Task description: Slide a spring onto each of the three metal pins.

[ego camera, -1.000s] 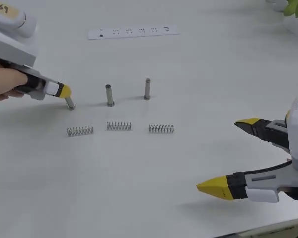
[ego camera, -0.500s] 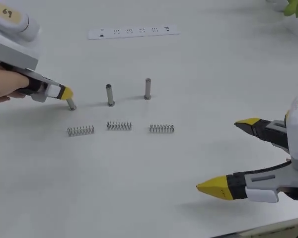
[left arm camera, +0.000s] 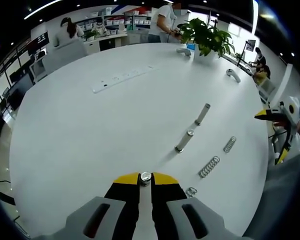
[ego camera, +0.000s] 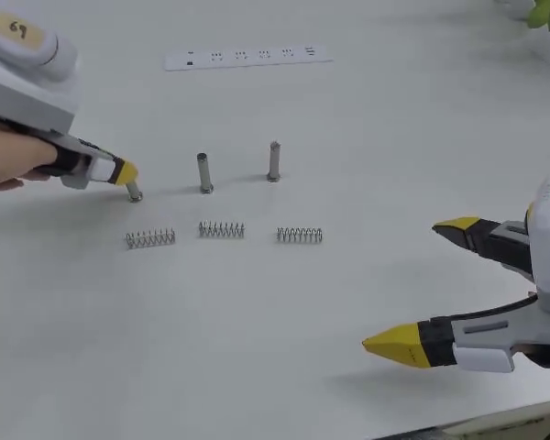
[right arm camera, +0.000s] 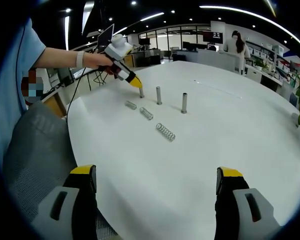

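Three metal pins stand in a row across the middle of a white table (ego camera: 394,137). Three springs lie on their sides in a matching row, just nearer the front edge.

At the left, the left gripper (ego camera: 124,174) has its yellow-tipped jaws closed nearly together on the top of the left pin (ego camera: 134,192). The left gripper view shows the pin's round head pinched between the tips. The left spring (ego camera: 150,239) lies near that pin, not touching it.

Further right, the middle pin (ego camera: 204,173) and right pin (ego camera: 273,161) stand upright and bare, with the middle spring (ego camera: 222,230) and right spring (ego camera: 300,236) in front of them.

Toward the front right corner, the right gripper (ego camera: 422,286) hangs with jaws spread wide, holding nothing, well apart from the springs.

No spring is on a pin yet, so the task appears to be at its first step, steadying the left pin. The next move likely calls for the right gripper to reach a spring, pinch it and line it up over a pin's top, which the left jaws now cover.

In the head view the yellow tips hide most of the left pin, so it is unclear whether it stands straight. The right gripper's body is cut off at that view's right edge.
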`<action>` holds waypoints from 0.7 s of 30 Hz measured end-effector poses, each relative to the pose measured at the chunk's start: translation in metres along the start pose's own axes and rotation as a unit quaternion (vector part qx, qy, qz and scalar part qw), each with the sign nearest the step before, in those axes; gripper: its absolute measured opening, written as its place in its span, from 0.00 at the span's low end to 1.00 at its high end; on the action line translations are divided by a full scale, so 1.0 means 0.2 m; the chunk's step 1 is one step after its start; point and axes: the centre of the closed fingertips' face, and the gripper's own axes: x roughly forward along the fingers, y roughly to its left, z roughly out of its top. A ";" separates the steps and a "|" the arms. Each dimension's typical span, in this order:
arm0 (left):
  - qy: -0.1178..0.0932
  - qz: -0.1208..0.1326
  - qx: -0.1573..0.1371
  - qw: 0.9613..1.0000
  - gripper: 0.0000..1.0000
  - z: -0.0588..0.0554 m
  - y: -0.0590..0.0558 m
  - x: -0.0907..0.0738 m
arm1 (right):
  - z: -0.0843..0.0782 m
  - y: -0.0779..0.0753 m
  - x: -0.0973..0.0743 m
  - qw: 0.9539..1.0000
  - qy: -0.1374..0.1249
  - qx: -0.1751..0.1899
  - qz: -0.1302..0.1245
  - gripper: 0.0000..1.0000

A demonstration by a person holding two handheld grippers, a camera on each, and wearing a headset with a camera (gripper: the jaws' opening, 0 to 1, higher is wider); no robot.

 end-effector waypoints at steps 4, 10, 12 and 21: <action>0.002 -0.002 0.004 1.000 0.00 -0.02 0.00 0.01 | 0.00 0.00 0.00 1.000 0.000 -0.001 0.000 0.99; 0.000 -0.006 0.003 1.000 0.03 -0.04 -0.03 0.00 | -0.01 0.00 0.00 1.000 0.003 0.000 0.000 0.99; 0.000 -0.006 0.006 1.000 0.04 -0.04 -0.03 0.00 | -0.01 0.00 0.00 1.000 0.004 -0.001 0.000 0.99; -0.006 -0.007 0.011 1.000 0.21 -0.04 -0.04 0.00 | 0.00 0.00 0.00 1.000 0.003 -0.002 -0.001 0.99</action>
